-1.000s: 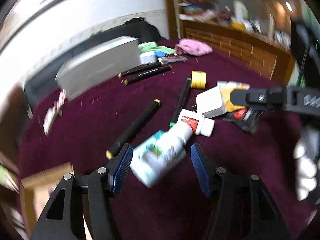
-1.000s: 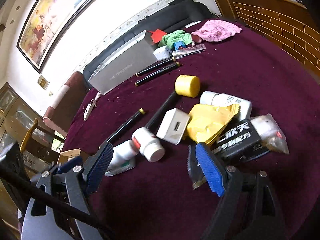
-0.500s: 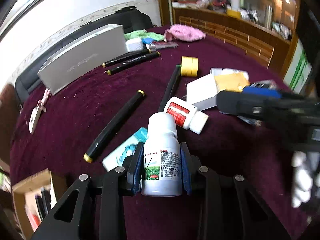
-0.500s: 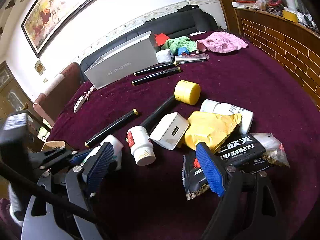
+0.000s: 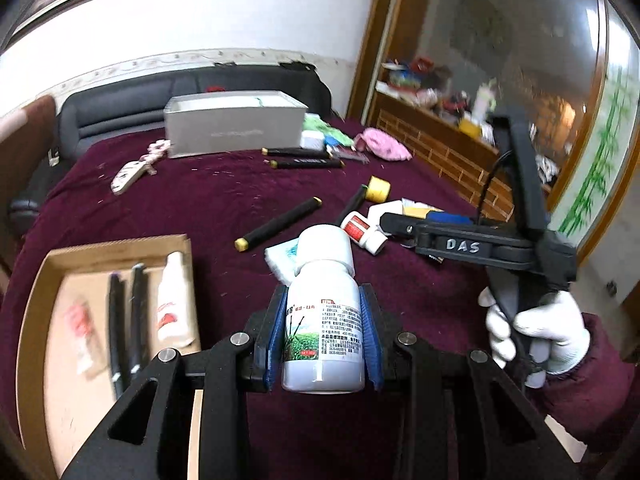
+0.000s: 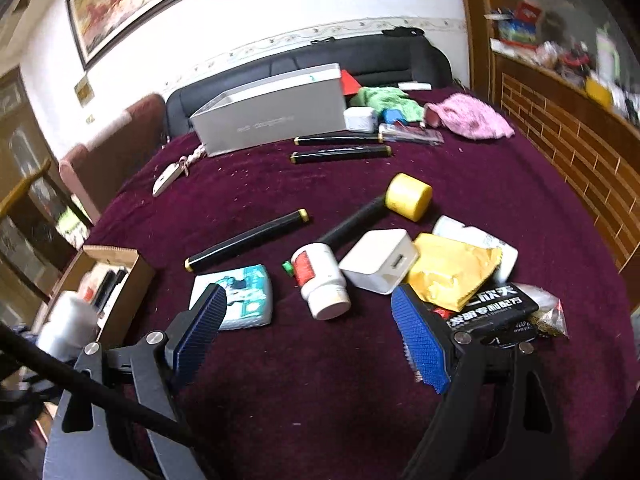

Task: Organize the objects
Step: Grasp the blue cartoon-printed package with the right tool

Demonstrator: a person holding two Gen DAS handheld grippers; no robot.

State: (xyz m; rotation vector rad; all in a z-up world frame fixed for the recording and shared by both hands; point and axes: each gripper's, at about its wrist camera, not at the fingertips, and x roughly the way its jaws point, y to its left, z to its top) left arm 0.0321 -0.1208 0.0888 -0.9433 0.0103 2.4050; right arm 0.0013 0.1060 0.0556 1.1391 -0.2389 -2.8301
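Observation:
My left gripper [image 5: 322, 298] is shut on a white bottle with a green-and-white label [image 5: 324, 320], held upright above the maroon tablecloth. An open cardboard box [image 5: 116, 250] lies just to its left, with two black pens and a white tube inside. My right gripper [image 6: 308, 300] hangs open over the table with nothing in it. Below and between its fingers lie a small white bottle with a red label [image 6: 320, 276] and a tissue pack [image 6: 240, 296]. In the left wrist view a white-gloved hand [image 5: 536, 332] holds the right gripper at the right.
A black marker [image 6: 248, 240], white charger [image 6: 380, 260], yellow packet [image 6: 452, 272], black packet [image 6: 488, 304] and yellow-capped stick [image 6: 408, 196] crowd the table's middle. A grey box [image 6: 272, 116], two more markers and a pink cloth [image 6: 468, 116] sit at the back.
My left gripper closed on the white bottle, lifted it off the cloth and swung left, bringing the cardboard box into view. My right gripper shifted a little and rolled more level, still open.

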